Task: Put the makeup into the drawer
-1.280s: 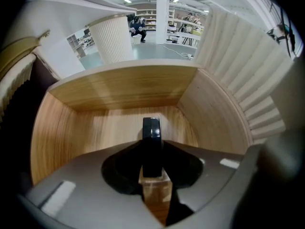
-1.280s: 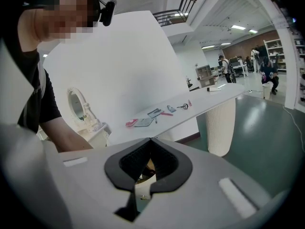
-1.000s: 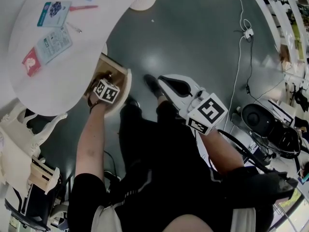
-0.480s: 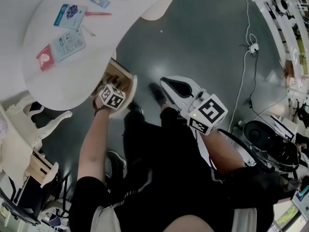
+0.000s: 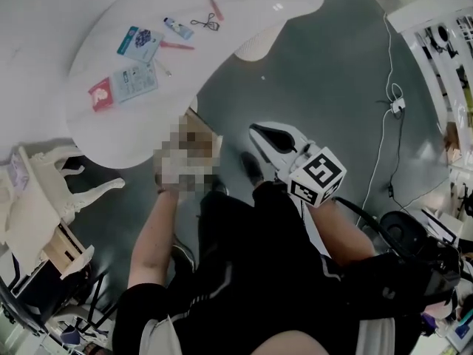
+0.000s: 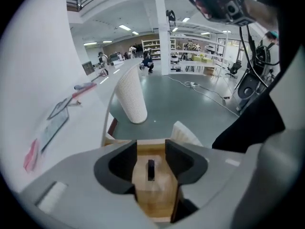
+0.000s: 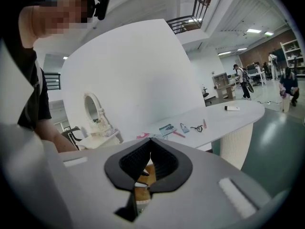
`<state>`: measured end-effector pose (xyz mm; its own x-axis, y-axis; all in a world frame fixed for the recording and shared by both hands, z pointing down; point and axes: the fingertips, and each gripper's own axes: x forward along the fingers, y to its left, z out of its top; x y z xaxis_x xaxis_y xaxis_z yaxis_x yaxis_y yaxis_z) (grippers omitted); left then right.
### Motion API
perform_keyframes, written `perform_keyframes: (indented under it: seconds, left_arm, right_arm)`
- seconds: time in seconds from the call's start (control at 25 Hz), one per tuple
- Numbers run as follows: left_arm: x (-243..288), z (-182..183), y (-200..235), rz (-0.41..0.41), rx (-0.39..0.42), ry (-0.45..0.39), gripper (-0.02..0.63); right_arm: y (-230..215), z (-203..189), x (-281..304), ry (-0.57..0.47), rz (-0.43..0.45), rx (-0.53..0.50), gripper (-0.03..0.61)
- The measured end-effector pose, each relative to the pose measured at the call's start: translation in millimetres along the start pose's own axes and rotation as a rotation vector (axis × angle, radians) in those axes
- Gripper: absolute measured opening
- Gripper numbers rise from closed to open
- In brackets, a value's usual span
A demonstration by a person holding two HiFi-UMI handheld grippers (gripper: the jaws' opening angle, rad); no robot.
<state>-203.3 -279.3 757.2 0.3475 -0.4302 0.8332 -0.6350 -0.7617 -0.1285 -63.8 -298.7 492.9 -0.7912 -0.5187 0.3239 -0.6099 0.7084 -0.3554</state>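
Observation:
The wooden drawer point(image 5: 201, 133) stands open under the white table point(image 5: 236, 6). A small dark makeup item point(image 6: 151, 170) lies on its floor point(image 6: 157, 199). My left gripper point(image 6: 151, 148) hangs above the drawer, open; its jaws have just been closing, with nothing held between them. In the head view a blur patch hides it. My right gripper point(image 5: 256, 130) is shut and empty to the right of the drawer, over the floor; its tips point(image 7: 150, 141) meet. On the table lie a blue packet point(image 5: 139, 41), a tube point(image 5: 177, 26), a lash curler point(image 5: 205, 24) and a red packet point(image 5: 100, 95).
A ribbed white pedestal point(image 6: 132, 97) holds up the table beyond the drawer. A white carved chair point(image 5: 44, 198) stands at the left. Cables and a plug strip point(image 5: 396, 106) lie on the grey floor at the right. The person's dark-clothed legs point(image 5: 251, 257) are below both grippers.
My left gripper has lifted up out of the drawer toward the camera. The right gripper has risen a little. The head view has swung so more of the table shows.

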Motion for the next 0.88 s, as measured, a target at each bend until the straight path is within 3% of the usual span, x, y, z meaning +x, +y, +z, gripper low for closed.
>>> perform_keyframes:
  seconds: [0.48, 0.68, 0.88]
  left_arm:
    - [-116.6, 89.9, 28.7, 0.217, -0.173, -0.280, 0.138]
    - [-172.8, 113.1, 42.5, 0.370, -0.237, -0.419, 0.022]
    - [-224.1, 115.6, 50.7, 0.461, -0.404, -0.554, 0.000]
  right_arm:
    - [22.8, 55.1, 12.1, -0.061, 0.148, -0.078, 0.003]
    - [34.9, 71.1, 22.5, -0.082, 0.208, -0.107, 0.002]
    - [51.0, 87.2, 28.9, -0.100, 0.284, -0.155, 0.002]
